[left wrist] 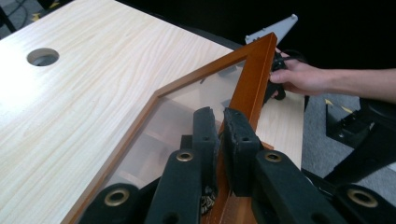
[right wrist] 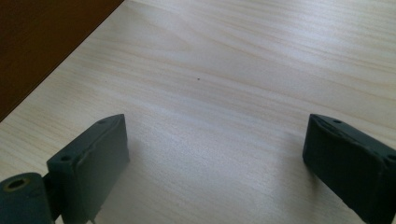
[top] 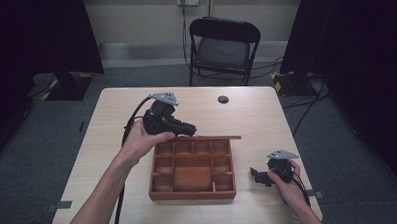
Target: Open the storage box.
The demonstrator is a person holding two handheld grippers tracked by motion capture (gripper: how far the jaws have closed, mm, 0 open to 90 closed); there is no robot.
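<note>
1. Left gripper view: left hand-held gripper point(left wrist: 218, 122) clamped on framed lid point(left wrist: 254, 79), raised at far edge of wooden tray point(top: 192, 168).
2. Right hand-held gripper point(right wrist: 215, 163) apart, empty, above tabletop point(right wrist: 243, 70).
3. Step: lifting lid clear. Next: likely steady hold while swinging away.

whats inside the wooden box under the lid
The wooden box shows bare compartments, nothing visible in them. The left gripper is shut on the glazed lid, raised at the back; the rear compartments show blurred through its pane.
</note>
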